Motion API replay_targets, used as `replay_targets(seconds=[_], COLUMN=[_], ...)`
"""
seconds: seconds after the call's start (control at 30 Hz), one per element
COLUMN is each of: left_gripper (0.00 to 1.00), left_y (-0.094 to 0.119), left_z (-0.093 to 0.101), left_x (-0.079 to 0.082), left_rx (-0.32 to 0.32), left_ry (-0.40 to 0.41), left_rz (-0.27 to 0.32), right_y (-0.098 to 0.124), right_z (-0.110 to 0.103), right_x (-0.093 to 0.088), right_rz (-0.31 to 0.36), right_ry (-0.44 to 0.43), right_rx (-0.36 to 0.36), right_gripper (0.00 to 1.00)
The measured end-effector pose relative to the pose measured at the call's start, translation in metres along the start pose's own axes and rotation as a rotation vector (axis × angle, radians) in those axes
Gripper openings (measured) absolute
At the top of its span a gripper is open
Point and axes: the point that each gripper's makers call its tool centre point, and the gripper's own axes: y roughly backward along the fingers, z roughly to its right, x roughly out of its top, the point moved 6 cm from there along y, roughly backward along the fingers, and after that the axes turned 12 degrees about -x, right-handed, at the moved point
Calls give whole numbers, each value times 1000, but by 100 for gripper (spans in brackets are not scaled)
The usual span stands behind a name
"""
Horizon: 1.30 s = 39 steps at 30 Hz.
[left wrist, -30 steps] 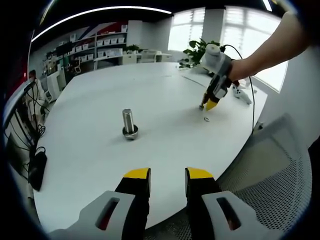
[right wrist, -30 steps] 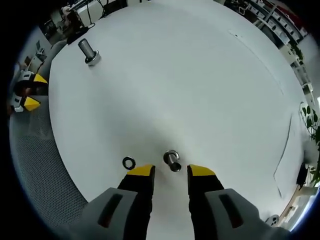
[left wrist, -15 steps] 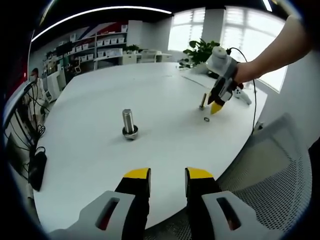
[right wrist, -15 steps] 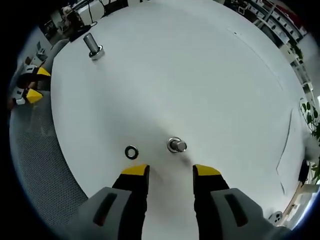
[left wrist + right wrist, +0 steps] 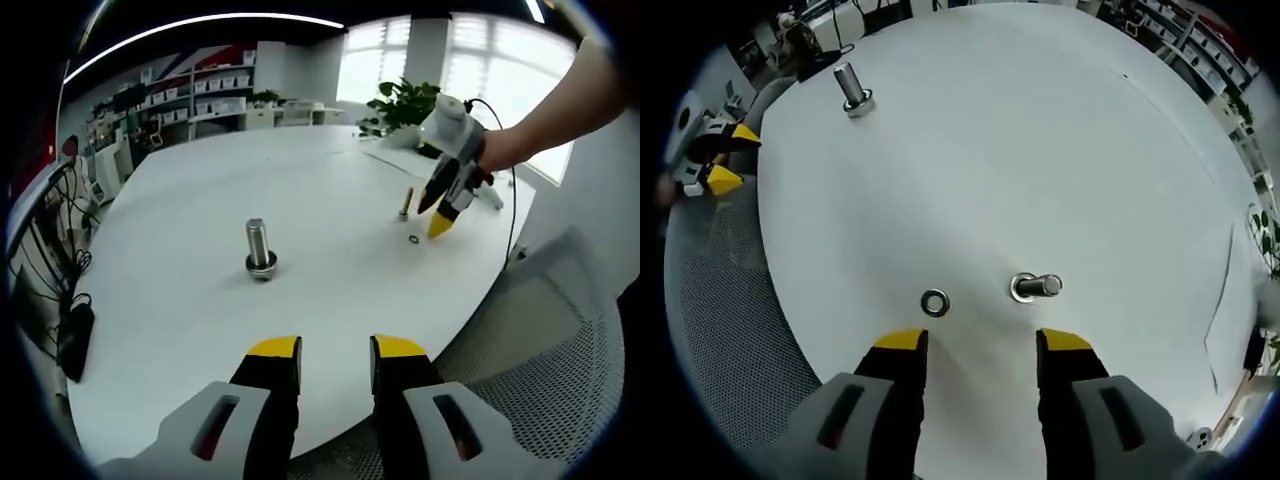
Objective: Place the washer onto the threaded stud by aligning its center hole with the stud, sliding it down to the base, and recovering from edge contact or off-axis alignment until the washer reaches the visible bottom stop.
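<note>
White and round, the table [image 5: 330, 260] carries everything we see, and behind it stand shelves, windows and a green plant [image 5: 400, 100].

Our right gripper [image 5: 973, 342] has its two yellow-tipped fingers [image 5: 902, 342] apart, with nothing between them; they hang just above the table top. Just ahead of the left finger lies the washer [image 5: 934, 302], flat on the table. It is a small metal ring, silver-grey, with a dark round centre hole. Near it, ahead of the right finger, stands the small threaded stud [image 5: 1035, 287], a shiny bolt on its wide head, and in this view it seems to lean toward the right. The washer and this stud are near each other but apart. Farther away, near the far edge of the table, we see a larger bolt [image 5: 851, 88] standing upright on its base.

Our left gripper [image 5: 335, 349] also has its fingers [image 5: 276, 349] apart and holds nothing; it is low over the near edge of the table. Ahead of it the larger bolt [image 5: 259, 248] stands well apart. Across the table, the right gripper [image 5: 441, 214] points down with open tips beside the small stud [image 5: 405, 205], and the washer [image 5: 413, 239] is a tiny ring on the table just by it. A mesh chair [image 5: 540, 340] stands at the right side.
</note>
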Motion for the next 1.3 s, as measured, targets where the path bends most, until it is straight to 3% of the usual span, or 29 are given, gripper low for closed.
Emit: replay_targets(seconds=[0.3, 0.5, 1.3], left_gripper=[25, 25, 25], left_y=[1, 0, 0], left_z=[0, 0, 0], left_x=[1, 1, 1], left_rx=[2, 1, -2], left_ry=[2, 1, -1], left_rz=[5, 6, 8], right_y=[4, 0, -6], right_z=[-19, -30, -37], right_x=[10, 11, 16], right_rz=[44, 38, 15], right_ry=[5, 6, 67], right_rx=[29, 46, 39], right_gripper=[49, 50, 47])
